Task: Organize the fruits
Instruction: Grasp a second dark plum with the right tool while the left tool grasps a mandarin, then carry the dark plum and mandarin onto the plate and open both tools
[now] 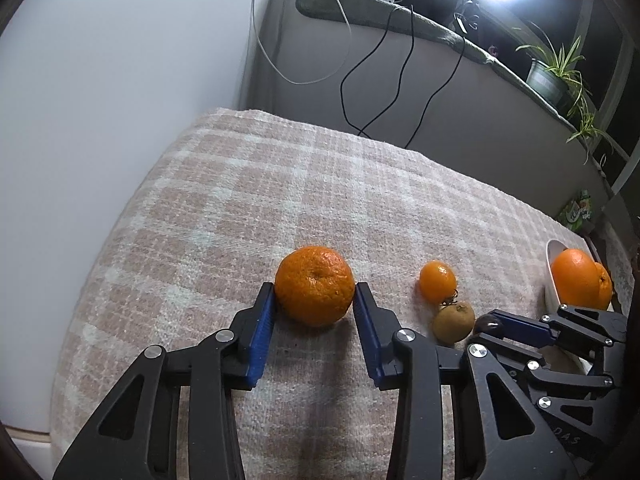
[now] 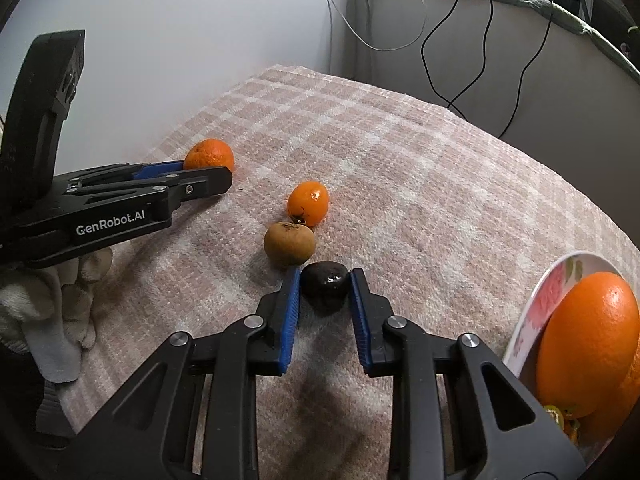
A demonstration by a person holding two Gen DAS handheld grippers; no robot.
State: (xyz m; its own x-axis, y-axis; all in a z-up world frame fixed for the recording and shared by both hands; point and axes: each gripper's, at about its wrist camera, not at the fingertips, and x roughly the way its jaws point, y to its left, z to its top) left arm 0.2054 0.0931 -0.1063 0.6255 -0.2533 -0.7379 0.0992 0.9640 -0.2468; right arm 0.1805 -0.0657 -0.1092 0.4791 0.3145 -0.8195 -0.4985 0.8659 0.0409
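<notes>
Left gripper (image 1: 314,295) clamps orange (image 1: 314,286); right gripper (image 2: 325,280) clamps dark fruit (image 2: 324,285).

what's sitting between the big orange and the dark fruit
Two fruits: a small orange fruit and a brown fruit touching it, clearest in the right wrist view.

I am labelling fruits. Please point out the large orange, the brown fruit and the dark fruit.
large orange (image 1: 315,286), left wrist view, middle of peel.
brown fruit (image 2: 289,243), right wrist view, centre.
dark fruit (image 2: 324,285), right wrist view, top.

On the table (image 2: 420,168), the mandarin (image 2: 209,155) lies far left, the kumquat (image 2: 308,203) just behind the kiwi (image 2: 289,243), the plate (image 2: 534,312) at the right edge holding an orange (image 2: 588,340).
</notes>
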